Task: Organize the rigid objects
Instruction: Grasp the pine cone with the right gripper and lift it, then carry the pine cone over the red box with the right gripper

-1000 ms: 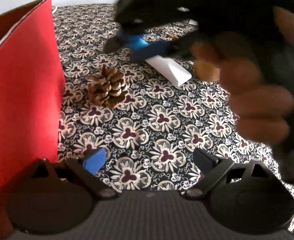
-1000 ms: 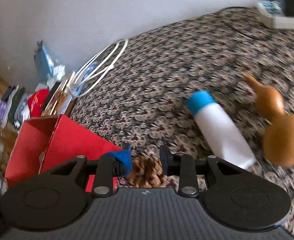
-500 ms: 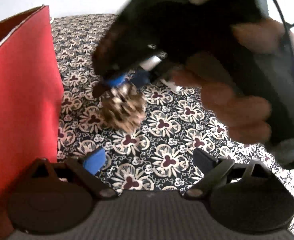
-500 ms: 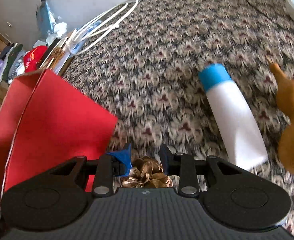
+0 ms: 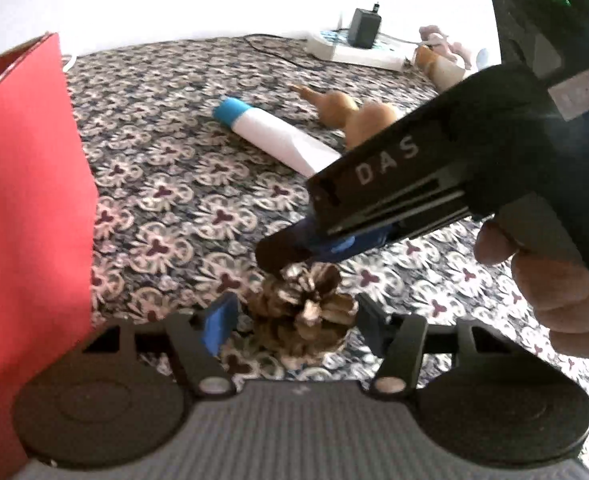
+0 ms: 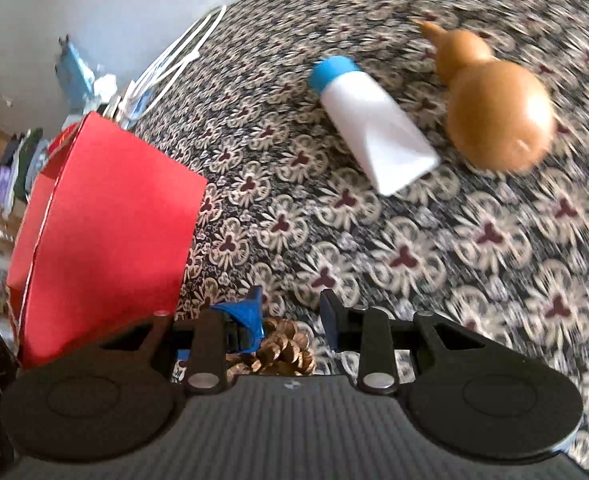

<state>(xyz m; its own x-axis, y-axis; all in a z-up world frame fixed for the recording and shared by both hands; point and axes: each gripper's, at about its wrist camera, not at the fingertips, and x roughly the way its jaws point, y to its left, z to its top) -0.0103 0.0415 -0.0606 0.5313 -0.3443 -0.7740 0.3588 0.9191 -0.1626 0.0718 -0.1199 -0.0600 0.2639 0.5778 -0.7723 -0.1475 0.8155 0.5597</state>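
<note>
The pine cone [image 5: 302, 312] is pinched at its top scales by the R tongs [image 5: 282, 256], which are angled down from the upper right and gripped by a hand [image 5: 554, 292]. Whether the cone rests on the patterned cloth [image 5: 174, 200] or is held just above it can't be told. The L tongs [image 5: 294, 320] are closing w/ the cone between them. A thin gap is seen btw. the blue pad [image 5: 218, 328] and the cone's left side, so the cone isn't squeezed by them yet. In the R wrist view the cone is seen low btw. the two fingers, partly hidden by the tool body.

A red paper box [image 5: 26, 200] is stood upright at the cloth's left edge, near the cone but apart from it. A white tube w/ blue cap [image 5: 274, 140] is laid flat toward the middle of the cloth, and a tan gourd [image 5: 358, 116] is laid just beside it on the right. A white power strip [image 5: 354, 50] w/ a black charger [image 5: 364, 26] plugged in is seen at the far edge.
</note>
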